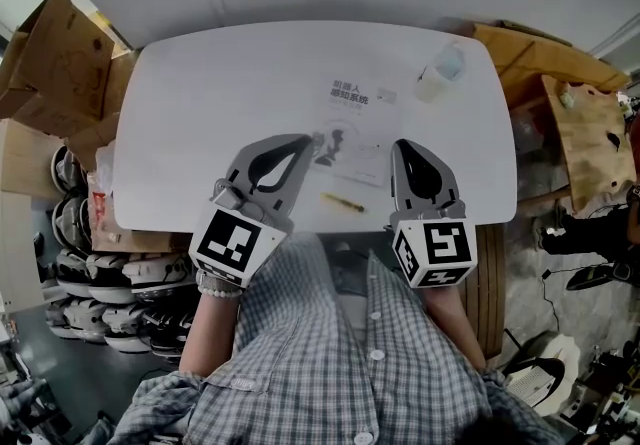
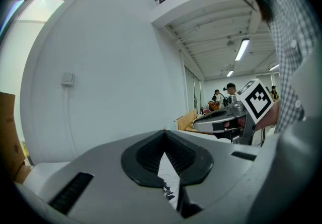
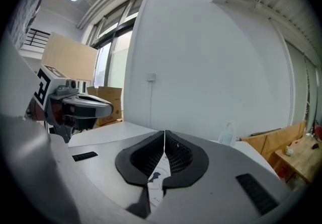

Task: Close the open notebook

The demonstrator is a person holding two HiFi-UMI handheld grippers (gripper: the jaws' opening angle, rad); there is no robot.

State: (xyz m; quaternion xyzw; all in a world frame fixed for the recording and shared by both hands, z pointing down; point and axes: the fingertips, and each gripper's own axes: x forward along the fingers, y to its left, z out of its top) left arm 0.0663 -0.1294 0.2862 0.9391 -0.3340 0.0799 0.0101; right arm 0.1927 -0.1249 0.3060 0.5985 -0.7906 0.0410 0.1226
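Observation:
The notebook [image 1: 355, 128] lies flat on the white table [image 1: 200, 113] with a white printed face up; whether it is open or closed I cannot tell. My left gripper [image 1: 308, 140] hovers at its near left corner, jaws shut and empty. My right gripper [image 1: 399, 145] hangs just right of its near right corner, also shut with nothing held. In the left gripper view the left gripper [image 2: 164, 132] has its pads together, with a sliver of printed paper [image 2: 168, 188] showing below. The right gripper view shows the right gripper [image 3: 164, 133] the same way.
A yellow pen [image 1: 343, 202] lies near the table's front edge, between the grippers. A small clear bottle [image 1: 440, 73] stands at the far right. Cardboard boxes [image 1: 50, 53] sit left of the table, and wooden boards [image 1: 585, 128] right. People stand far off [image 2: 229, 92].

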